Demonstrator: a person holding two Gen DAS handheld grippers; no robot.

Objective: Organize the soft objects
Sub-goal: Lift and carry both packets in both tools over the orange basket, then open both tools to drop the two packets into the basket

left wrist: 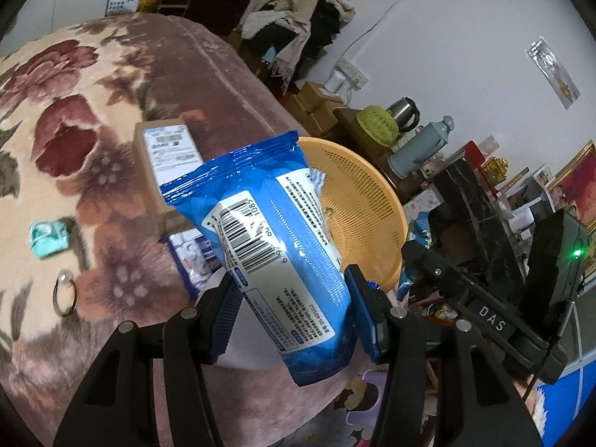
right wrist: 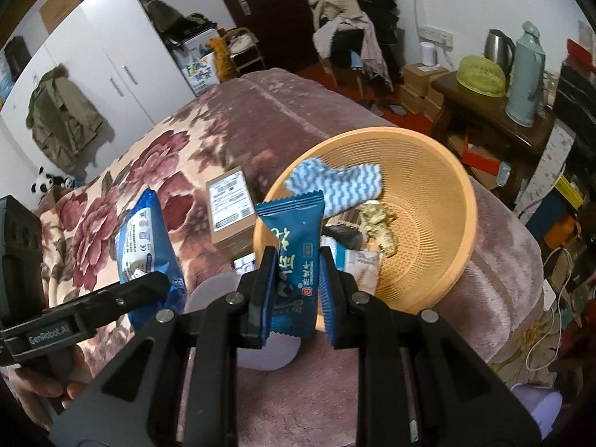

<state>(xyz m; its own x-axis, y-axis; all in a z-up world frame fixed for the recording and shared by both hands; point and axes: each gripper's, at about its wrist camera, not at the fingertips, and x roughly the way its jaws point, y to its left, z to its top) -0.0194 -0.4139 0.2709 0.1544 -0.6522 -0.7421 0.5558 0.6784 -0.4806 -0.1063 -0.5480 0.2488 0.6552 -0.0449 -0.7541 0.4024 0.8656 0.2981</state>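
Gripping a large blue pouch [left wrist: 283, 246] between its pads, the left gripper [left wrist: 294, 313] holds it tilted above the floral blanket [left wrist: 74, 119], just in front of the orange basket [left wrist: 376, 193]. The right gripper [right wrist: 294, 290] pinches a small dark-blue sachet [right wrist: 296, 257] upright at the basket's near rim. A striped blue cloth [right wrist: 342, 182] lies inside the basket; a cardboard box [right wrist: 229, 205] sits beside it.

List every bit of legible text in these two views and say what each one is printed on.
"DAS": right gripper body.
"GenRobot.AI": left gripper body.
"CE": large blue pouch held in the left gripper.
"1085": digits beside that pouch's barcode; fine print unreadable.
Small blue packet in the right gripper: large Chinese characters, blurred.
Cardboard box label: too small.
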